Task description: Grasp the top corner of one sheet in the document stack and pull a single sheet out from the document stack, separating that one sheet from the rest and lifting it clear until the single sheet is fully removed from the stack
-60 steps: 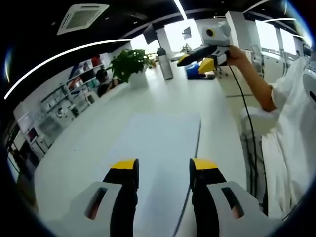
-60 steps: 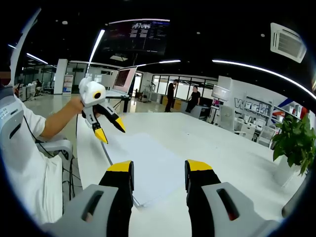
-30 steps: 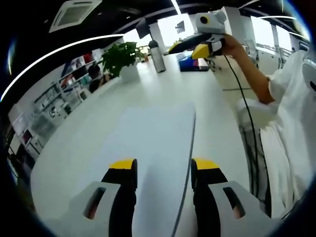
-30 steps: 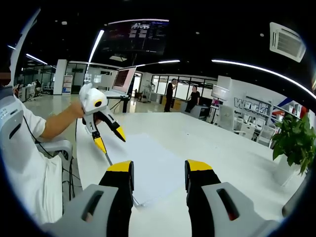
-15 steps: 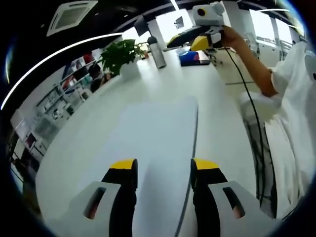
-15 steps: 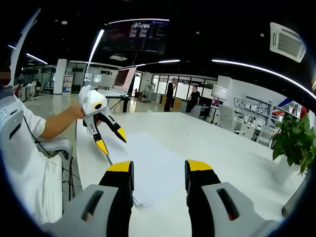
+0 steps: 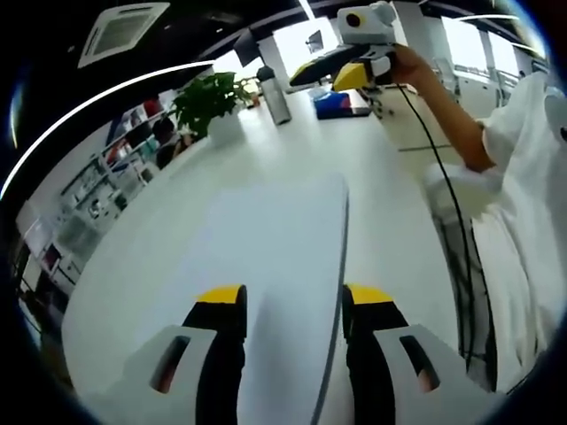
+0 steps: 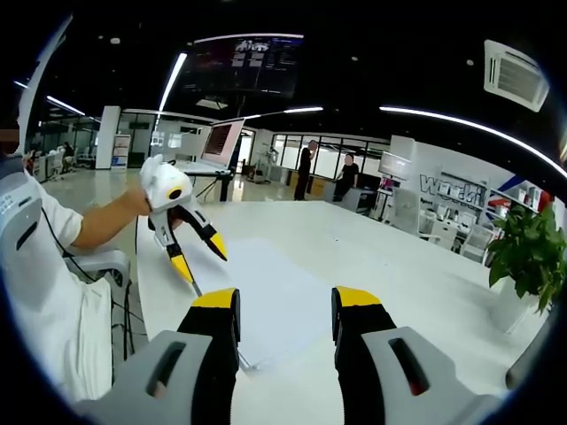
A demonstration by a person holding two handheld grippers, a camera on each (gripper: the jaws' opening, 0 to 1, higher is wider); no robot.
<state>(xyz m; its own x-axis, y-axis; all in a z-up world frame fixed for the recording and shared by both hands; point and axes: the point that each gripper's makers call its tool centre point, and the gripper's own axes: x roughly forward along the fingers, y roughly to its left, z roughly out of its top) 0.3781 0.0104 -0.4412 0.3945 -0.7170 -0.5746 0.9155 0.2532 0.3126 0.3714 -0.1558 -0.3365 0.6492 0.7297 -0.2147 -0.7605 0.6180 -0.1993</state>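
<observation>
Left gripper point(image 7: 288, 301) jaws apart, empty, low over paper stack point(image 7: 266, 248) on white table point(image 7: 372, 177). Stack runs lengthwise toward 12 o'clock, far corner ahead. Right gripper point(image 8: 285, 305) also agape, empty (farther off, stack at 11 o'clock).

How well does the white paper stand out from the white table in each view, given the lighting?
Left gripper view: the document stack reads faintly grey against the table, its right edge a dark line. Right gripper view: stack clearer, with a shadowed near edge; fisheye bends both.
</observation>
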